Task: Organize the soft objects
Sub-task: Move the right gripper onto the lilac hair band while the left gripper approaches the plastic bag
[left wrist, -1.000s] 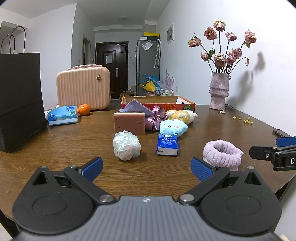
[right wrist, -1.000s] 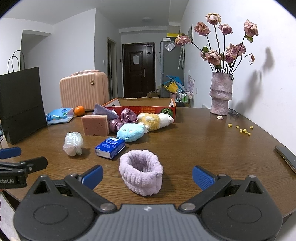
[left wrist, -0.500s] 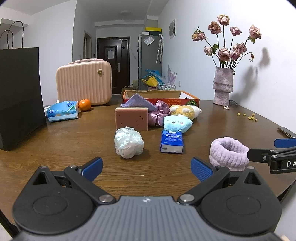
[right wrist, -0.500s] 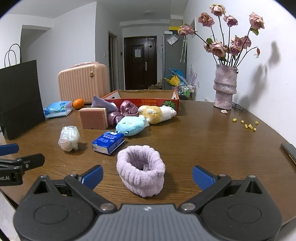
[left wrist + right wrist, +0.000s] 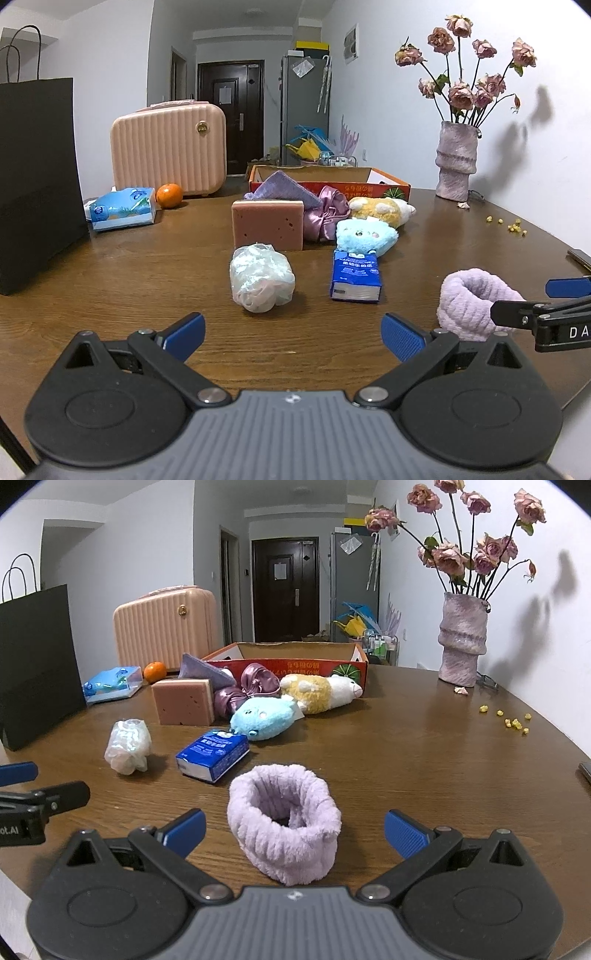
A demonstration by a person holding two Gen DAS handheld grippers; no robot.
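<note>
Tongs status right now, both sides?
Left tongs: open, holding nothing, above the table.
Right tongs: open, empty, straddling the lilac headband without gripping it.

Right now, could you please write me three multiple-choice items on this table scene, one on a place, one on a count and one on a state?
1. Where does the orange lie?
A. in the cardboard box
B. on the table by the pink case
C. on the black bag

2. How many plush toys lie in front of the cardboard box?
A. two
B. four
C. none

3. How does the right gripper stand toward the purple headband?
A. shut on it
B. open, with it between the fingers
C. shut, far from it

Answers: 1 B, it sits beside the pink case. 2 A, one blue, one yellow. 3 B, the fingers are spread apart on either side of it.
</note>
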